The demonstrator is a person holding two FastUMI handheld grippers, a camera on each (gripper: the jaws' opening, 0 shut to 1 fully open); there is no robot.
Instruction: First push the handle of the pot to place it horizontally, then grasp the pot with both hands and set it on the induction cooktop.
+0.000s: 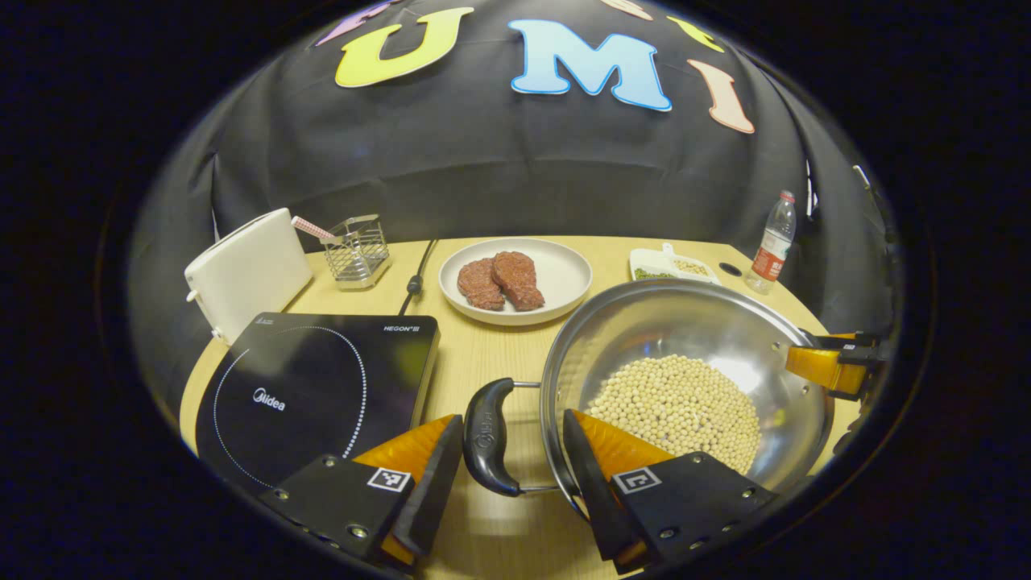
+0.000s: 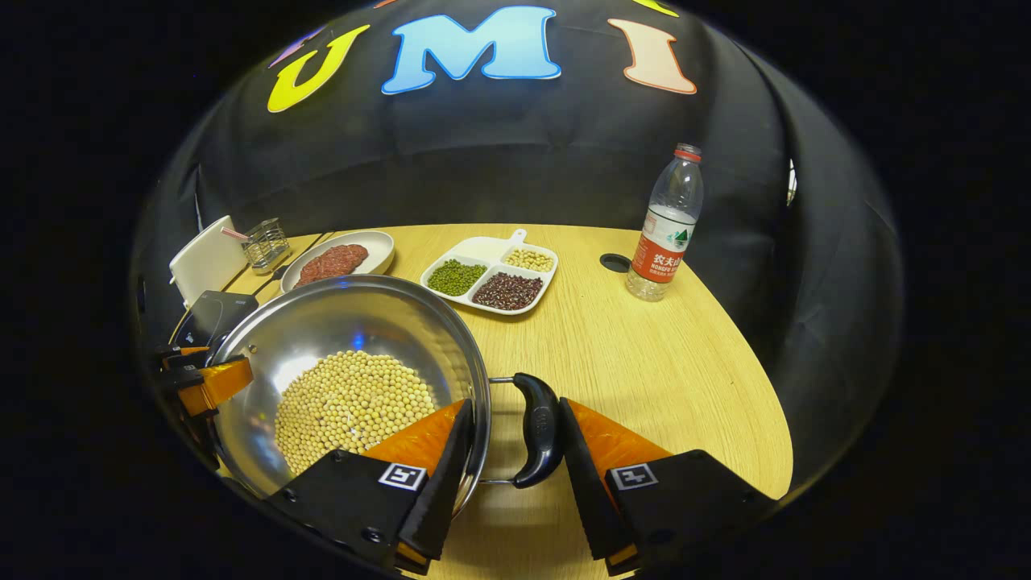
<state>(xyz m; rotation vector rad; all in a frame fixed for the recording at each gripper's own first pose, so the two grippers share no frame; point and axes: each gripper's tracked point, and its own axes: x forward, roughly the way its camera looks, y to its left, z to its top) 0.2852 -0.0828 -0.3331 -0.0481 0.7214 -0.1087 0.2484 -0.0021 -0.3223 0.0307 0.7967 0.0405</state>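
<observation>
**potwatcher:** left gripper (image 1: pixel 503 475) sat with fingers apart, straddling the pot's left handle (image 1: pixel 486 437) without pinching it. right gripper (image 2: pixel 507 475) was the same on the right handle (image 2: pixel 538 429).

**beanfan:** and the pot (image 1: pixel 685 354), full of soybeans (image 1: pixel 681 409)? From the left gripper it lay at 1 o'clock, cooktop (image 1: pixel 318 387) beside it at 10. Handles looked level, so I'd guess clamping came next.

"Midea", perhaps "HEGON", on cooktop (image 1: pixel 314 387)
</observation>
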